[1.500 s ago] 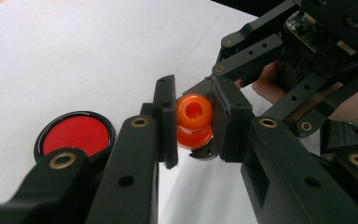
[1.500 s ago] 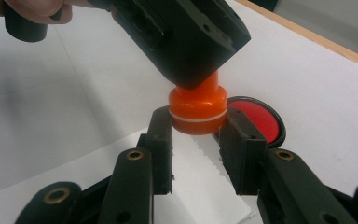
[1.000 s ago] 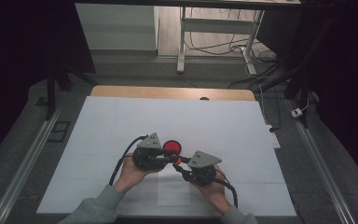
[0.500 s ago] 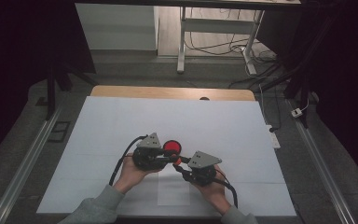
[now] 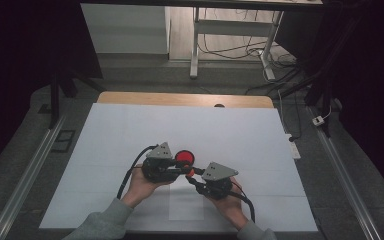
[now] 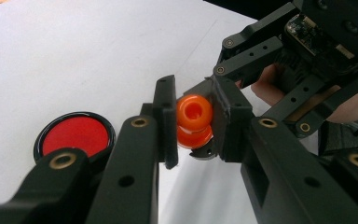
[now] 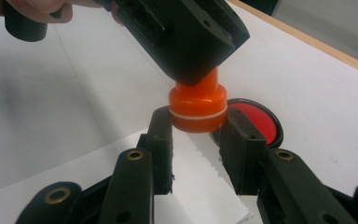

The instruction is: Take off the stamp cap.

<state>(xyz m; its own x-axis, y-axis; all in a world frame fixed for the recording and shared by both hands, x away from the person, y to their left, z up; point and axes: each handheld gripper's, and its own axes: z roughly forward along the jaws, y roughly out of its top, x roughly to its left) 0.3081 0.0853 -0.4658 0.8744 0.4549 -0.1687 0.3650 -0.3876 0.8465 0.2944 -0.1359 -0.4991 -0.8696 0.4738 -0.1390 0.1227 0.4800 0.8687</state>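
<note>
I am seeing the orange stamp showing as smooth, glossy plastic, catching a soft highlight, with 1 thin pale band around its wider part. The left gripper and the right gripper are looking like matt black plastic, their 2 jaws each carrying brass-coloured metal rivets. The red ink pad is sitting dull and flat inside a shiny black plastic rim. The white sheet covering the tabletop is looking smooth and matt, like paper, with bare pale wood running along its far edge.
</note>
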